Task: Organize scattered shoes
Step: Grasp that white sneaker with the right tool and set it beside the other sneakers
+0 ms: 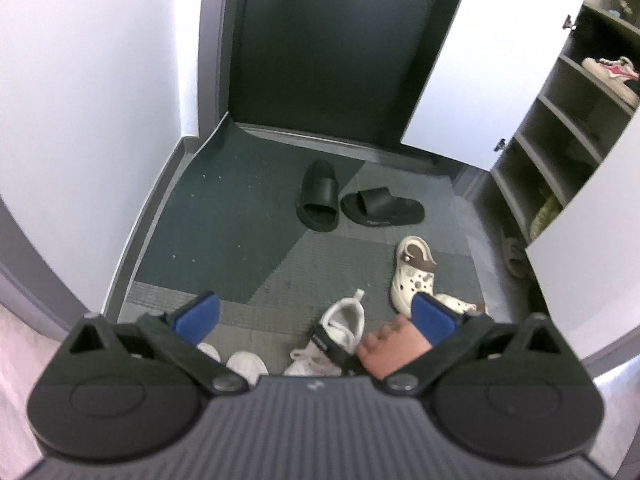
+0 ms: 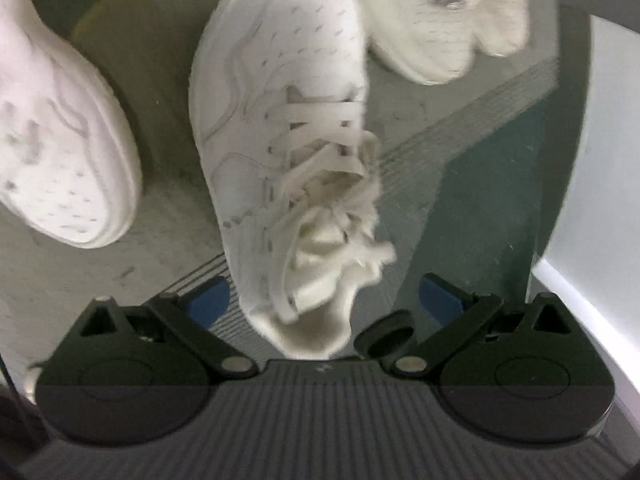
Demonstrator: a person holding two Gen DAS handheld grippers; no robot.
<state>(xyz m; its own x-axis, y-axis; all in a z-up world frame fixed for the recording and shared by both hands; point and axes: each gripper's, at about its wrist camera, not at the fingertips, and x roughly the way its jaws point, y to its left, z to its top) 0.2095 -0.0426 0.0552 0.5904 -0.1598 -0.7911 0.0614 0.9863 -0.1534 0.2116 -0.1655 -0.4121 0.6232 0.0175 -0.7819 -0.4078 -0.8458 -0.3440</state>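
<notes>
Shoes scattered on an entry mat, both grippers spread wide and empty.

A white sneaker (image 2: 280, 152) is seen lying toe away, its heel between the blue pads of the right gripper (image 2: 324, 300), whose jaws are spread wide and are not closed on it. A second sneaker (image 2: 60, 152) lies to its left, a third (image 2: 440, 16) beyond on the right. The left gripper (image 1: 316, 312) is held high above the mat (image 1: 280, 272), jaws wide apart, nothing held. Below it a hand (image 1: 390, 346) is seen at the sneaker. Black slides (image 1: 318, 196) lie near the door (image 1: 320, 40); cream clogs (image 1: 414, 270) lie just beside the open cabinet (image 1: 560, 152).
</notes>
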